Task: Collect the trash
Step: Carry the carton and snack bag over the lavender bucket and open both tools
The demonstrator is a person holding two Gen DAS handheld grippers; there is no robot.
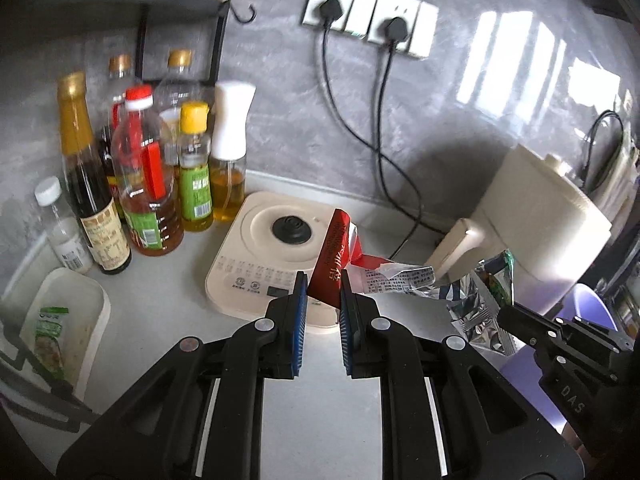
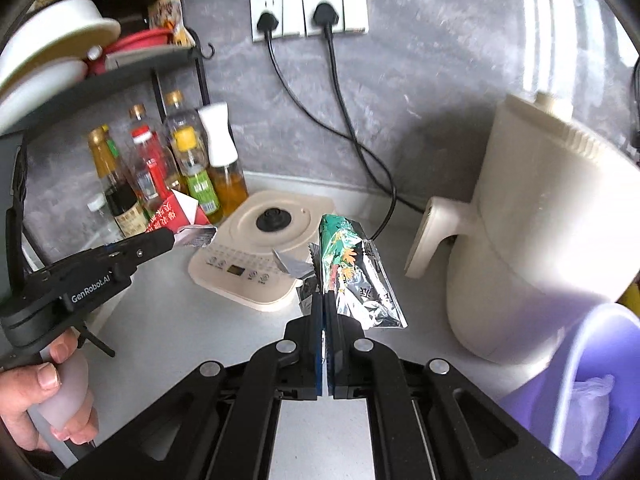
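Left hand-held gripper [image 1: 324,292] clamps red wrapper [image 1: 334,256] | right hand-held gripper [image 2: 325,300] clamps foil packet [image 2: 352,276]

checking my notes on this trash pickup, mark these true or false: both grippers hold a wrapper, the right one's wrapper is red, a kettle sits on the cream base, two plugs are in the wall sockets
1. Both grippers hold a wrapper. True: left gripper grips the red wrapper, right gripper the green foil wrapper.
2. The right one's wrapper is red. False: it is green and silver.
3. A kettle sits on the cream base. False: its top is bare.
4. Two plugs are in the wall sockets. True.
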